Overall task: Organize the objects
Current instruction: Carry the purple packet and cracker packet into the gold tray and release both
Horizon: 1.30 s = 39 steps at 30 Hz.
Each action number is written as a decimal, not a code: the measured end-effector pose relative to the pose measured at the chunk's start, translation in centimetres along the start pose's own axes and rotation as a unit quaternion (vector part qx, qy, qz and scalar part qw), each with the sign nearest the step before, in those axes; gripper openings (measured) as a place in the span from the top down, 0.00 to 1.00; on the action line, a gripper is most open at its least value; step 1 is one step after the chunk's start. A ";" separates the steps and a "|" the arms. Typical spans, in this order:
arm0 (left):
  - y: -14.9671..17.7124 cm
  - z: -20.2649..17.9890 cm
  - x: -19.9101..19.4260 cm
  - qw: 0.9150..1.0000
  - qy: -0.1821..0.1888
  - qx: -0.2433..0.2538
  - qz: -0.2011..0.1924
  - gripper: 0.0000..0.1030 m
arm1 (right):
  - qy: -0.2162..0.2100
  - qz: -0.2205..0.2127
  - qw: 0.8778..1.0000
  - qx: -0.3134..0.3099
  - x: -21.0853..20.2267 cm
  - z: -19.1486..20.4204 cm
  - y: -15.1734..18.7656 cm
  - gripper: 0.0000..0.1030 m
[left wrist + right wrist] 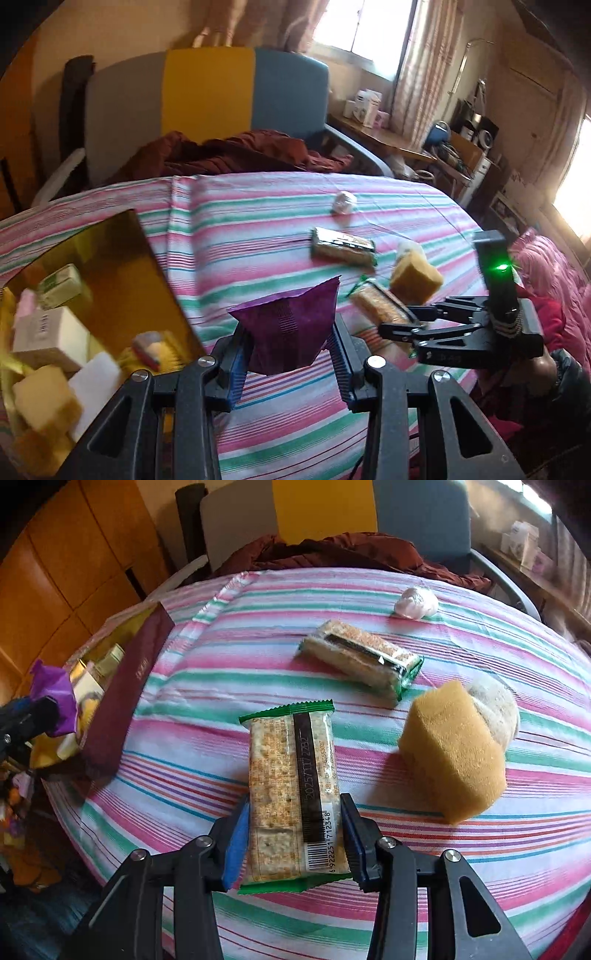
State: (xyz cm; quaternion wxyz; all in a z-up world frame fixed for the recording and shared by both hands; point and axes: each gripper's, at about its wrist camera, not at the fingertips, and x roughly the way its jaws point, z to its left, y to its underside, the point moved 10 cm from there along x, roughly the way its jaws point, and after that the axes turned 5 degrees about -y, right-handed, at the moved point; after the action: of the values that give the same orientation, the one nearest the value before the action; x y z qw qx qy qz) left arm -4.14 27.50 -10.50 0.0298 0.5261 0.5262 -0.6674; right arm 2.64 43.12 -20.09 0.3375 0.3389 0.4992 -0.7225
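My left gripper [290,354] is shut on a purple packet [288,328] and holds it above the striped cloth, just right of the open gold-lined box [110,266]. The packet also shows in the right wrist view [55,698] over the box [122,698]. My right gripper [293,834] is shut on a green-edged cracker pack [291,794] lying on the cloth; it shows in the left wrist view [410,332] at the pack [376,306]. A second cracker pack [364,661], a yellow sponge [454,749] and a crumpled white wrapper [415,603] lie on the cloth.
The box holds sponges, small cartons and other items [48,332]. The table wears a pink, green and white striped cloth [221,657]. A chair with dark red fabric [229,151] stands behind it. A round grey object [495,705] sits behind the sponge.
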 end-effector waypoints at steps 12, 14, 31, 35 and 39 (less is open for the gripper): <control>0.5 4.1 -3.0 0.998 -0.048 -0.027 -0.028 0.62 | -0.039 -0.032 0.999 0.002 -1.1 5.0 -1.5 0.55; 0.6 4.7 -3.4 0.998 -0.053 -0.032 -0.031 0.62 | -0.047 -0.037 0.998 -0.002 -1.2 6.1 -1.9 0.55; 1.7 9.8 -6.3 0.992 -0.092 -0.074 -0.051 0.62 | -0.112 -0.042 0.990 -0.073 -0.3 16.4 -5.1 0.55; 2.2 11.5 -6.8 0.989 -0.104 -0.089 -0.054 0.62 | -0.119 -0.040 0.987 -0.096 0.3 18.9 -5.9 0.55; 2.6 12.9 -7.5 0.987 -0.114 -0.100 -0.058 0.62 | -0.124 -0.037 0.985 -0.115 0.9 21.1 -6.3 0.55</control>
State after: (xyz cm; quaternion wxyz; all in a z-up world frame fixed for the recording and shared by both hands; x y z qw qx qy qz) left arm -7.87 13.04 -8.10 0.1031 0.4093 0.6133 -0.6676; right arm -6.31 24.63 -12.00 0.4069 0.1867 0.5454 -0.7086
